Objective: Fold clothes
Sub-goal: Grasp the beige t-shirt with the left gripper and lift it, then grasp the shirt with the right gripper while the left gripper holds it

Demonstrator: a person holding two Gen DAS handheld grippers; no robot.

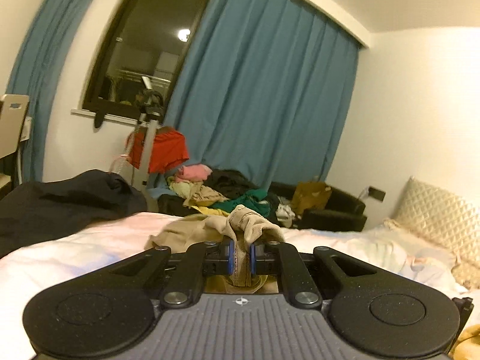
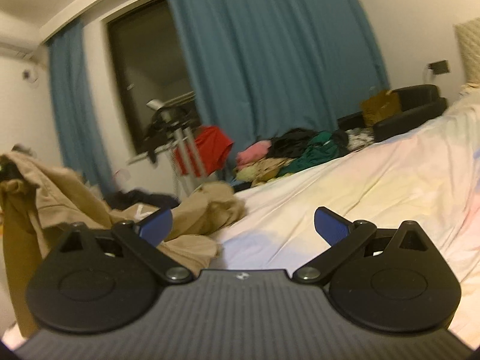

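So the left gripper point(image 1: 241, 255) is clamped on a bunched hem of the tan garment point(image 1: 192, 234), lifting it off the bed point(image 1: 90, 246), probably to shake it flat for folding. The right gripper point(image 2: 243, 225) has its jaws wide apart with nothing between them, just beside the cloth. A black garment point(image 1: 60, 204) lies near on the bed; a clothes pile point(image 1: 225, 192) sits beyond.
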